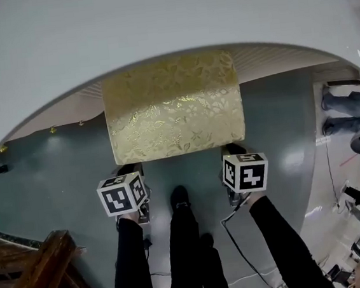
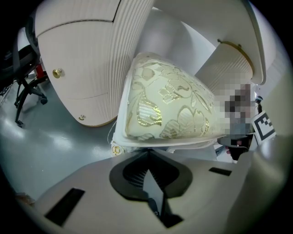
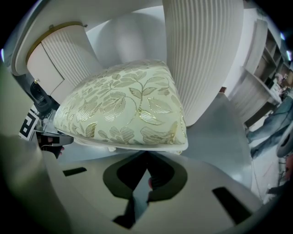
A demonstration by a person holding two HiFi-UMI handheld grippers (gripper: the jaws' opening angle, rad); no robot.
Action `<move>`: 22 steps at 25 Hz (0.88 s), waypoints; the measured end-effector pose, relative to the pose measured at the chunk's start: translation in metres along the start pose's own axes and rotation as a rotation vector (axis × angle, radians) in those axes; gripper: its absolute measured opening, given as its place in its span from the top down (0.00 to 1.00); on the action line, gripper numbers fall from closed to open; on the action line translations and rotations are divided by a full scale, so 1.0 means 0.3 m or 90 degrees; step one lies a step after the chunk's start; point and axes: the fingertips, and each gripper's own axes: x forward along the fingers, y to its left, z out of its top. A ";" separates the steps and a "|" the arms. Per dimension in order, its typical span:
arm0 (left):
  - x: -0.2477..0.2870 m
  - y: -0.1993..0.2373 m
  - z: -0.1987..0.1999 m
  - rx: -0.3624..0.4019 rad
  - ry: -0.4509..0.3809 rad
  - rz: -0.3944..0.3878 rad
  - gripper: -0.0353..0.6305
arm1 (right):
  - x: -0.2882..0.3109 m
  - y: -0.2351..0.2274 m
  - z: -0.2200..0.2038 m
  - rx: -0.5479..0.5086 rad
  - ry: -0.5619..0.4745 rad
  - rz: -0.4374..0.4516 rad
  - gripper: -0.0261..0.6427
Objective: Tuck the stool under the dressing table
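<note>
Step in hand: pushing stage, stool part-way in. Stool (image 1: 173, 106) sits directly ahead of both sets of jaws, its far part already beneath the curved top of the dressing table (image 1: 154, 21), its near part out over the grey floor (image 1: 61, 165). Left gripper (image 2: 147, 153): jaws drawn together, nothing seen between them, tips touching the white frame under the gold-patterned cushion at the stool's near left corner. Right gripper (image 3: 147, 155): jaws likewise closed and empty, tips against the frame under the near right corner. So neither seems to clamp the stool; both bear on it like bumpers, as far as I can judge. Beyond the jaws, a ribbed pedestal (image 2: 91, 68) stands off to the left of the left gripper's line, and another (image 3: 201, 55) to the right of the right gripper's line, with the stool between them. Next move, by my reading: an even push forward along both jaw lines, keeping the stool square so that neither corner drifts toward a pedestal, until the cushion's near edge passes under the tabletop
</note>
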 end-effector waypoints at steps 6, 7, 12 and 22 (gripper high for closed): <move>0.036 -0.006 0.062 -0.010 -0.004 -0.005 0.94 | 0.036 -0.018 0.083 -0.012 -0.002 -0.003 0.95; 0.048 -0.005 0.079 -0.011 -0.003 -0.005 0.94 | 0.048 -0.022 0.103 -0.014 0.000 -0.003 0.95; 0.071 -0.001 0.121 -0.002 -0.004 -0.005 0.94 | 0.071 -0.021 0.145 -0.012 -0.004 -0.004 0.95; 0.074 -0.005 0.121 -0.006 -0.017 0.000 0.94 | 0.069 -0.029 0.167 -0.022 -0.014 -0.023 0.95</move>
